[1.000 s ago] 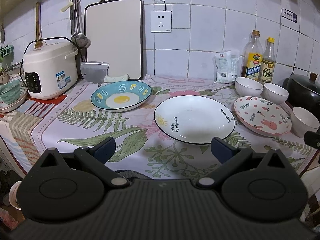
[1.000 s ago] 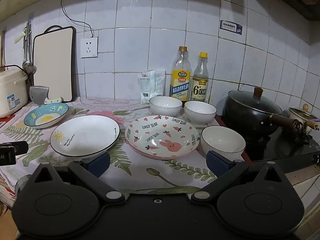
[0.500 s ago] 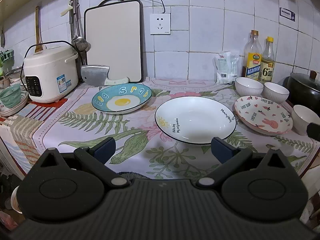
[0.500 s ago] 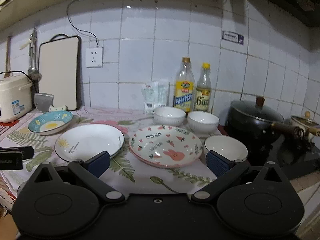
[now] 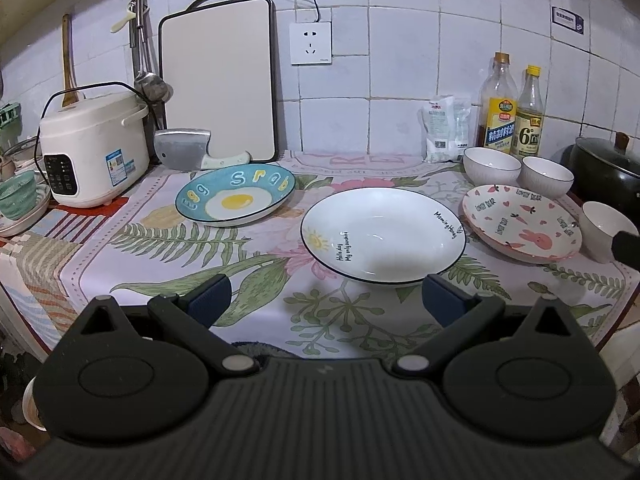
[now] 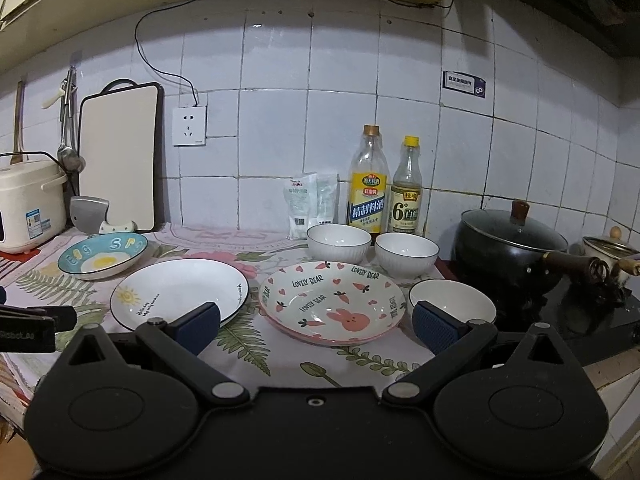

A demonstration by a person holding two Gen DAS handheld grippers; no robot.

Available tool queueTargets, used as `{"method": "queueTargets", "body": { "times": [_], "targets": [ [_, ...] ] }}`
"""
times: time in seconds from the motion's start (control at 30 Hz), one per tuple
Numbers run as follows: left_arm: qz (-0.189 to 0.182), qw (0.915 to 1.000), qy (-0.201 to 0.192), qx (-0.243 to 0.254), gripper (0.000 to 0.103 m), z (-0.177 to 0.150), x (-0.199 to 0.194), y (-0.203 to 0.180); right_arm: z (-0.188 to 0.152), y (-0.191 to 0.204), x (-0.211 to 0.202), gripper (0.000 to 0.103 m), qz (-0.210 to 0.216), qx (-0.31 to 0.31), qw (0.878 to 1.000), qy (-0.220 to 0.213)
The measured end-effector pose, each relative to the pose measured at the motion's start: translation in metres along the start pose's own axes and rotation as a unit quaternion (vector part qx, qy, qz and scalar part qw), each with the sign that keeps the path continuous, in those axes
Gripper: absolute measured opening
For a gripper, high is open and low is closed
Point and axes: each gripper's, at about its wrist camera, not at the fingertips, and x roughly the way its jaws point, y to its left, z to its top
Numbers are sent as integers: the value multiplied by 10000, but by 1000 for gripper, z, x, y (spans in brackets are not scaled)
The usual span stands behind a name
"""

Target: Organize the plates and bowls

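The left tool [image 5: 326,298] is hanging above the front edge of the tabletop [image 5: 168,264], its two blue-padded fingers spread wide and gripping nothing, with the white plate [image 5: 382,236] lying just beyond them. The right tool [image 6: 316,324] is likewise gaping wide and empty, hovering over the near edge in front of the pink rabbit plate [image 6: 332,304]. Three plates are sitting in a rough row on the floral cloth: the blue egg plate [image 5: 236,200] is lying farthest left, in front of the cleaver [image 5: 188,154] and the upright cutting board [image 5: 218,80]; the white plate, rimmed in black, is resting in the middle; the pink rabbit plate is lying to its right, close beside it, though whether their rims touch cannot be told. Two white bowls [image 6: 339,244] are standing side by side behind the pink plate, in front of two bottles [image 6: 368,184], and a third white bowl [image 6: 454,300] is sitting just right of that plate, near the black lidded pot [image 6: 508,248]. A rice cooker [image 5: 90,152] is standing at the far left. In the right wrist view, part of the left tool is showing at the left margin.
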Motion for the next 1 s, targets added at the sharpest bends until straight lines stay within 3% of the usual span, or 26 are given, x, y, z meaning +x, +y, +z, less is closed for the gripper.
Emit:
{"method": "queueTargets", "body": {
  "times": [0.57, 0.83, 1.0],
  "targets": [
    [1, 10000, 87, 18, 103, 1, 6, 0, -2, 3, 15, 103, 239, -91, 9996, 75],
    [69, 9998, 161, 14, 103, 8, 26, 7, -7, 20, 47, 103, 663, -348, 9972, -83],
    [-14, 9997, 190, -177, 103, 18, 49, 21, -13, 29, 74, 103, 1186, -308, 9918, -360]
  ]
}}
